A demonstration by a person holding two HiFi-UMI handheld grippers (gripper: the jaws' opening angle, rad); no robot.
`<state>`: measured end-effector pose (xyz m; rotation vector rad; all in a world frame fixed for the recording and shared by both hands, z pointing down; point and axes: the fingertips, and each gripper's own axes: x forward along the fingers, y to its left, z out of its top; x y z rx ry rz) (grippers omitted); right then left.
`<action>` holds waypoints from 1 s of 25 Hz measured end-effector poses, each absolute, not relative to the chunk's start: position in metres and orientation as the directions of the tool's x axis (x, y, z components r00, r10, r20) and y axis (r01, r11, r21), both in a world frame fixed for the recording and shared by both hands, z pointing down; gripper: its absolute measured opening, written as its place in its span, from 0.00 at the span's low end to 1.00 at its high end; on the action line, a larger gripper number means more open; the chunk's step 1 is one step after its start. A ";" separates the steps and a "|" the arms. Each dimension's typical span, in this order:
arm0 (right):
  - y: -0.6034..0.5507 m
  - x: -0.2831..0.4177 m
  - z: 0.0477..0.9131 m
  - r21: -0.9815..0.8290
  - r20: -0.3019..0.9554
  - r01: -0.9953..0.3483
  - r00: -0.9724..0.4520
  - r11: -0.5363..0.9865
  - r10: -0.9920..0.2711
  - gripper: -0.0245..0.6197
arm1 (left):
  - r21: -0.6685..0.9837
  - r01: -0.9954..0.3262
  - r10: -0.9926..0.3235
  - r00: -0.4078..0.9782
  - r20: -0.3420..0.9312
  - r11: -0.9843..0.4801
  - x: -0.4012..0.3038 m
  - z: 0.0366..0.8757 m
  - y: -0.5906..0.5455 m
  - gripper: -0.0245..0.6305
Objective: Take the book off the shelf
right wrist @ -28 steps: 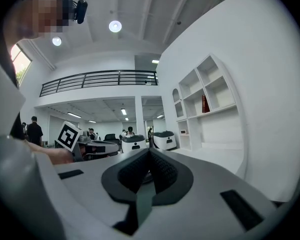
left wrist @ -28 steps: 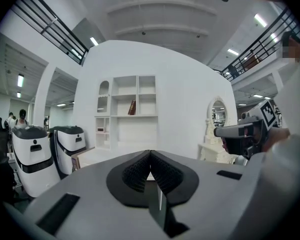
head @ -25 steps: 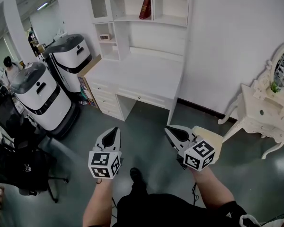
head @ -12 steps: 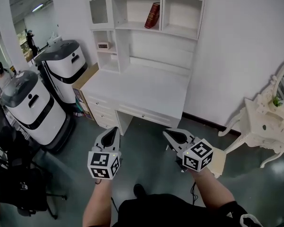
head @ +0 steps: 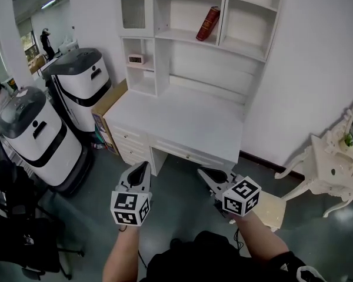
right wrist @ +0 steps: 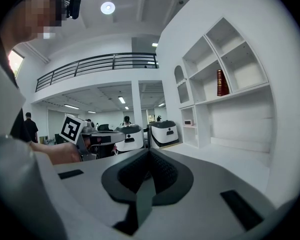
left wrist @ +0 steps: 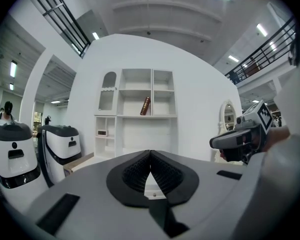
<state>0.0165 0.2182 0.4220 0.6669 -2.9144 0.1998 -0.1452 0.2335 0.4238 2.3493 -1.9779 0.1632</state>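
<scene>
- Head view: the book [head: 208, 23] stands in the middle open compartment of the white shelf [head: 182, 36] above the desk [head: 182, 119]. Nothing else shares that compartment.
- Its long axis runs nearly upright. The foot rests on the shelf board and the top leans to the right against the compartment's upright wall.
- Both grippers hang low in front of the person, over the floor short of the desk's front edge and well apart from the book, which lies ahead of them and far above.
- The left gripper [head: 143, 165] has its jaws pressed together with nothing between them. In the left gripper view [left wrist: 150, 153] the book [left wrist: 145, 105] sits almost straight above the closed tips, so this gripper is aimed squarely at it.
- The right gripper [head: 202, 173] also has its jaws together and carries nothing. In the right gripper view [right wrist: 149, 152] the book [right wrist: 220, 82] lies high and off to the right, since this gripper is angled inward toward the other one.
- Judged from the head view, the book lies slightly right of the midline, so the right hand looks a little nearer.
- Either gripper would have to rise, cross the desk and spread its jaws. The likely grip is across the spine where the book leans clear of the wall.
</scene>
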 end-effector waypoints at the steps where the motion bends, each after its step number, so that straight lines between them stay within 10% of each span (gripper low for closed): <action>1: 0.214 0.012 0.425 -0.101 0.173 -0.441 -0.891 0.892 -0.421 0.06 | -0.018 -0.985 -0.978 0.166 0.128 -0.169 -0.150 0.426 0.231 0.05; 25: -0.066 -0.056 0.443 -0.189 0.161 -0.405 -0.911 0.895 -0.379 0.06 | -0.006 -0.989 -0.961 0.141 0.238 -0.146 -0.211 0.442 -0.034 0.05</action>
